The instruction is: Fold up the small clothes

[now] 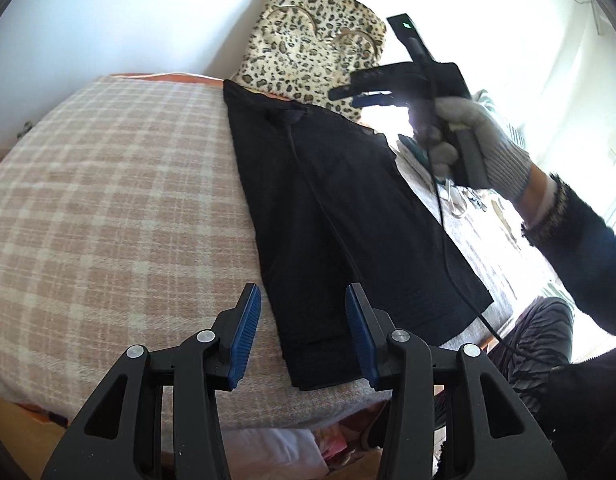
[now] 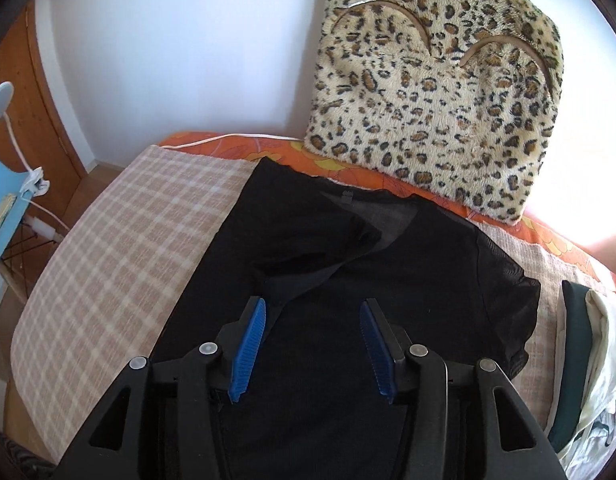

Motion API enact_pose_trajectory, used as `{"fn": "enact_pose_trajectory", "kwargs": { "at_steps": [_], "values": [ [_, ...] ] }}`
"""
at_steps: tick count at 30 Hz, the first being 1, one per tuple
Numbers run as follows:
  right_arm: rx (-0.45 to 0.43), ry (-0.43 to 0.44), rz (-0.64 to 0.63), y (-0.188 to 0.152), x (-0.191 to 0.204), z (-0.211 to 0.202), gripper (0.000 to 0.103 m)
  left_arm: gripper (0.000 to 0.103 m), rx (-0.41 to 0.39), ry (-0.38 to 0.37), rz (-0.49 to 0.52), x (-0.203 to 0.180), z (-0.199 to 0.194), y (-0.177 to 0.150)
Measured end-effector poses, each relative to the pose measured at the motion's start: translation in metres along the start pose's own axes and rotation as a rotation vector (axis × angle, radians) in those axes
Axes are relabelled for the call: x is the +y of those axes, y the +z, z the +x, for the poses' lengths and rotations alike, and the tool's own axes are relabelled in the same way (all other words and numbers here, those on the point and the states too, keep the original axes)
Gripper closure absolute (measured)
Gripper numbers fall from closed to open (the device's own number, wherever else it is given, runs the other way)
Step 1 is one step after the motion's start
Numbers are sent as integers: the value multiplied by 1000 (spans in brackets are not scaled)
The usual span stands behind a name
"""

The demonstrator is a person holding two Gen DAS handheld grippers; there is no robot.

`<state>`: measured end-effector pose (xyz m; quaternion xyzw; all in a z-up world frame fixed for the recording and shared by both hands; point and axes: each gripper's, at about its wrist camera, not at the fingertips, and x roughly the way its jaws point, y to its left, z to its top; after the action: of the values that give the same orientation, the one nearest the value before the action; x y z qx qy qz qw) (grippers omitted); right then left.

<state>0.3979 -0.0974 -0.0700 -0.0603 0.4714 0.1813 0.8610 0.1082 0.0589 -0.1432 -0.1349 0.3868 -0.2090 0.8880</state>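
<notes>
A black garment [image 1: 339,216] lies folded into a long strip on the plaid blanket [image 1: 108,200]. My left gripper [image 1: 304,320] hovers open over the strip's near left corner, with nothing pinched between its blue pads. A gloved hand holds my right gripper [image 1: 345,86] in the air above the garment's far right side. In the right wrist view the right gripper [image 2: 313,312] stands open above the black garment [image 2: 387,248], whose collar end [image 2: 345,196] points toward the cushion. Its pads hold nothing.
A leopard-print cushion [image 2: 435,100] leans on the white wall behind the garment. An orange sheet [image 2: 347,168] shows under the blanket [image 2: 108,248]. Other clothes [image 2: 587,360] are piled at the right. A lamp [image 2: 0,96] and a blue table [image 2: 4,200] stand left of the bed.
</notes>
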Motion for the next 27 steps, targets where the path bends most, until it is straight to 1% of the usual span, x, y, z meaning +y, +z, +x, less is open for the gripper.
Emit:
{"fn": "enact_pose_trajectory", "kwargs": {
  "at_steps": [2, 5, 8, 10, 13, 16, 18, 20, 22, 24, 25, 26, 27],
  "values": [
    [5, 46, -14, -27, 4, -21, 52, 61, -3, 19, -31, 9, -2, 0],
    [16, 95, -21, -63, 10, -44, 52, 61, -2, 48, -43, 14, -4, -1],
    [27, 146, -4, -93, 17, -65, 52, 61, 8, 52, -55, 18, -5, -2],
    [42, 165, -7, -112, 28, -74, 52, 61, 15, 53, -68, 20, -6, -4],
    [79, 218, -1, -140, 45, -83, 52, 61, 25, 33, -88, 23, -6, -6],
    [139, 295, 48, -166, 55, -81, 52, 62, 41, 17, -83, 22, -6, -10],
    [204, 358, 81, -181, 61, -74, 59, 63, 60, -3, -81, 19, -5, -13],
    [263, 405, 106, -193, 66, -66, 60, 63, 79, -22, -66, 15, -3, -17],
    [292, 442, 129, -203, 70, -61, 60, 63, 97, -40, -40, 8, -1, -20],
    [306, 502, 145, -208, 74, -56, 60, 64, 107, -33, -3, 0, 2, -22],
    [320, 516, 150, -211, 77, -53, 60, 66, 115, -29, 13, -3, 4, -23],
    [331, 511, 156, -213, 78, -49, 60, 74, 121, -31, 23, -5, 5, -23],
    [340, 503, 158, -215, 79, -46, 60, 79, 126, -36, 29, -6, 6, -24]
  ]
}}
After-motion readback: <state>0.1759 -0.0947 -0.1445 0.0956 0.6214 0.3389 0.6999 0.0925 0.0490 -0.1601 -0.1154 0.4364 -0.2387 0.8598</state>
